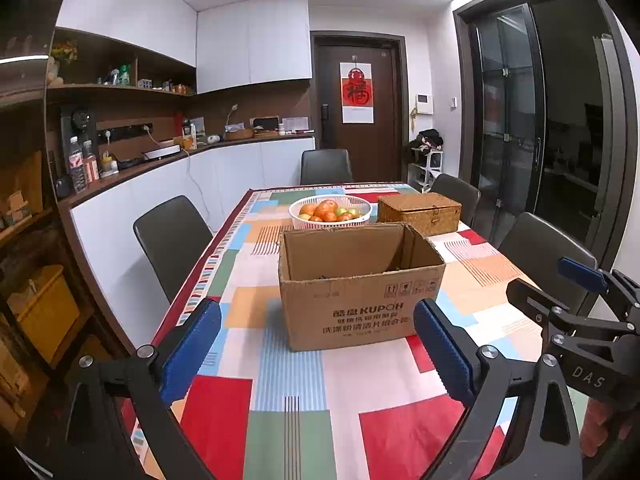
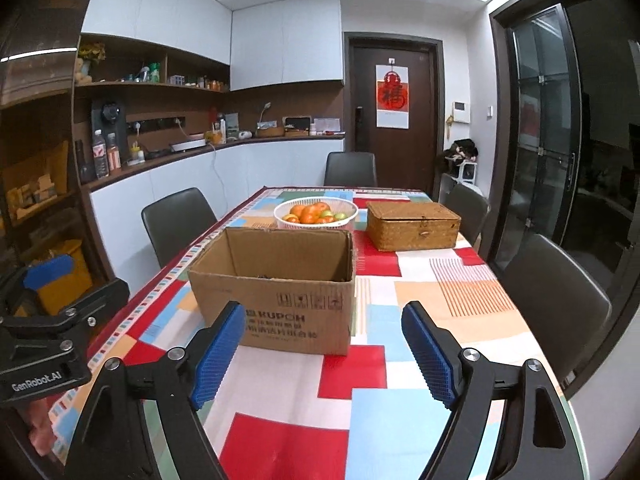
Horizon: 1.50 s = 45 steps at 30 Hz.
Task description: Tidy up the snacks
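An open brown cardboard box [image 1: 360,284] printed "KUPOH" stands on the table's patterned cloth; it also shows in the right wrist view [image 2: 276,284]. Its contents are hidden below the rim. Behind it stand a closed woven wicker box [image 1: 420,210] [image 2: 412,224] and a white basket of oranges and apples [image 1: 330,210] [image 2: 316,214]. My left gripper [image 1: 316,350] is open and empty, held above the cloth in front of the box. My right gripper [image 2: 324,354] is open and empty, to the right of the left one. Each gripper shows at the edge of the other's view.
Dark chairs [image 1: 172,240] [image 2: 556,296] stand around the table. A white counter with bottles and appliances [image 1: 160,160] runs along the left wall. A dark door [image 1: 360,108] is at the back, and glass doors [image 1: 520,120] are on the right.
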{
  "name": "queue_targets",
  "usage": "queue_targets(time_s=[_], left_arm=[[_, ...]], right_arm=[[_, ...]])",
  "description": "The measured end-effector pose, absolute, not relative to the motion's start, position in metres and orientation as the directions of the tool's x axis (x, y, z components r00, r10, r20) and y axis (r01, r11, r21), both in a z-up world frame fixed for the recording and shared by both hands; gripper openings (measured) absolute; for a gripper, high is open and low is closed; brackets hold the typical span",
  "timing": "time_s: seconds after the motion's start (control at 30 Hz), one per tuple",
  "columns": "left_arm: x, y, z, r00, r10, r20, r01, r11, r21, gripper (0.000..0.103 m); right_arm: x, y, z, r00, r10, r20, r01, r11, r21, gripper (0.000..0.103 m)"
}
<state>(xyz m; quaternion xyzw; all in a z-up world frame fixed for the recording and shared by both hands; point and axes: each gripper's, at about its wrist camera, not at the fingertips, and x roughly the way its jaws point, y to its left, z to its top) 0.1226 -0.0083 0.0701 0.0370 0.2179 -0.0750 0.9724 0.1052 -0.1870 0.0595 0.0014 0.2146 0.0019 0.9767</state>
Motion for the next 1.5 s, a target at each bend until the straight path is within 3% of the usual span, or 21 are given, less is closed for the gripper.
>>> queue_targets(time_s=[0.1, 1.5], left_arm=[[0.115, -0.007, 0.067, 0.896, -0.115, -0.429, 0.148, 0.988, 0.044, 0.103], [0.073, -0.004, 0.051, 0.911, -0.086, -0.403, 0.116, 0.992, 0.051, 0.103]], right_arm=[[0.096, -0.186, 0.058, 0.911, -0.006, -0.413, 0.002, 1.000, -0.010, 0.083], [0.056, -0.185, 0.038, 0.911, 0.002, -0.412, -0.004, 1.000, -0.004, 0.083]])
